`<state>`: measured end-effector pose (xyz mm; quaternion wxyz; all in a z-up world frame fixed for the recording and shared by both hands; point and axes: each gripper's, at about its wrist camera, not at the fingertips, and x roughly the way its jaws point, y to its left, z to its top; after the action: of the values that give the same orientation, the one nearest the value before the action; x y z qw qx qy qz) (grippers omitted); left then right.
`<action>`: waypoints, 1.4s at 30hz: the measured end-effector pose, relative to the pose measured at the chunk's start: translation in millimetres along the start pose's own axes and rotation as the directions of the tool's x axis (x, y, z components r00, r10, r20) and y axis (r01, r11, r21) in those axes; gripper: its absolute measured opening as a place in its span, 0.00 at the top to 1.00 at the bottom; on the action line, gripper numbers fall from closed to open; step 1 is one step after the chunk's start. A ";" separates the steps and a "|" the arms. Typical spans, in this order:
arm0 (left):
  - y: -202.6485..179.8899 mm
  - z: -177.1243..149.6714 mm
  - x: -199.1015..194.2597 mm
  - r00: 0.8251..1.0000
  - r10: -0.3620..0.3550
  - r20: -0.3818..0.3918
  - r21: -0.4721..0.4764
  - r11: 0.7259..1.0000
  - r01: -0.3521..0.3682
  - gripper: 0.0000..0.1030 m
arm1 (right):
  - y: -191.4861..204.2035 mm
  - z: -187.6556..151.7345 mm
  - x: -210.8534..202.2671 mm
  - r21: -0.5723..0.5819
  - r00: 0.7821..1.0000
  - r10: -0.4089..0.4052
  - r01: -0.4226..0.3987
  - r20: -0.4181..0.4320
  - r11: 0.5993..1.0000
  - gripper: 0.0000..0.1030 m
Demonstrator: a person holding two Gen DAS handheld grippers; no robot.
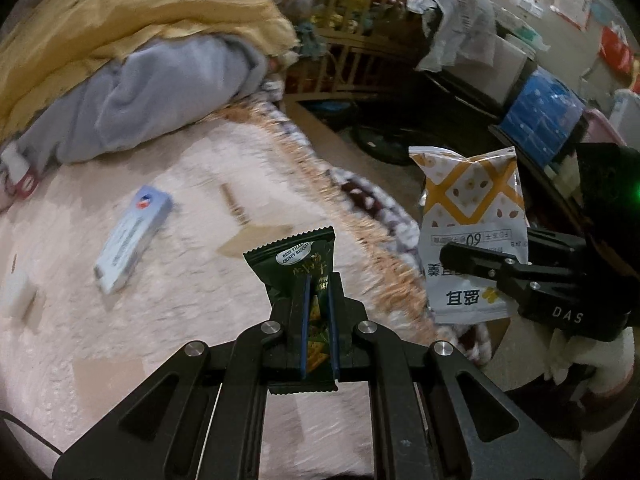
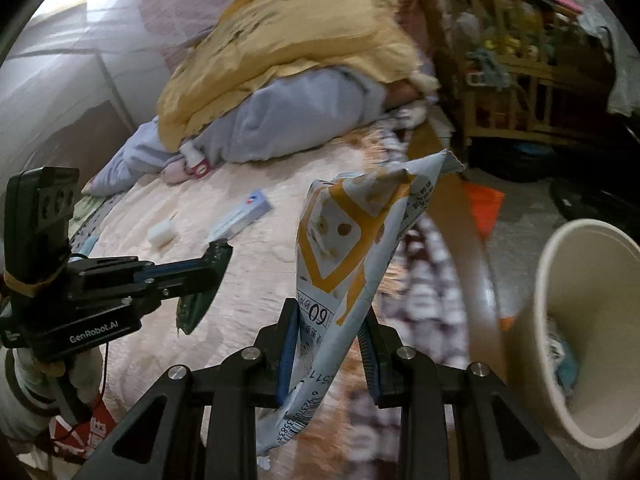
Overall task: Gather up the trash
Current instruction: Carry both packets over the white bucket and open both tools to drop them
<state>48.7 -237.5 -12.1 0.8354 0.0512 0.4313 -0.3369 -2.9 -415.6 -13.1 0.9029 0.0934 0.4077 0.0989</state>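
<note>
My left gripper (image 1: 318, 284) is shut on a dark green biscuit wrapper (image 1: 296, 258) and holds it above the pink bedspread (image 1: 168, 320). It also shows in the right wrist view (image 2: 212, 256) with the green wrapper (image 2: 196, 304). My right gripper (image 2: 330, 316) is shut on a white and orange snack packet (image 2: 352, 248), held upright over the bed's edge. The packet (image 1: 472, 216) and right gripper (image 1: 452, 254) show at right in the left wrist view. A beige trash bin (image 2: 584, 320) with trash inside stands low right, beside the bed.
A small blue-white box (image 1: 132, 236) (image 2: 240, 218), a white block (image 2: 162, 234) and paper scraps (image 1: 256, 238) lie on the bedspread. A yellow quilt (image 2: 288, 40) over grey bedding (image 2: 288, 120) lies behind. Wooden shelves (image 2: 520, 80) and cluttered boxes (image 1: 540, 116) stand past the bed.
</note>
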 end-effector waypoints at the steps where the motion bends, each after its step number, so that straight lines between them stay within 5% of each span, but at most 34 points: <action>1: -8.3 4.1 3.1 1.000 -0.003 0.001 0.012 1.000 0.003 0.95 | -6.9 -1.1 -4.6 0.004 1.000 -0.011 0.011 0.004 1.000 0.73; 24: -129.4 57.7 63.5 0.998 -0.063 -0.011 0.182 0.981 0.064 0.95 | -151.3 -31.1 -71.8 0.193 0.978 -0.205 0.195 0.035 0.962 0.73; 42: -188.3 85.1 113.2 0.975 -0.214 -0.063 0.188 0.957 0.222 0.95 | -212.9 -44.2 -80.1 0.312 0.953 -0.303 0.279 0.029 0.908 0.73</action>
<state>38.2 -472.8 -5.9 0.7752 0.0914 0.4167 -0.4659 -66.3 -637.1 -37.5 0.8973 0.1734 0.3923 -0.1044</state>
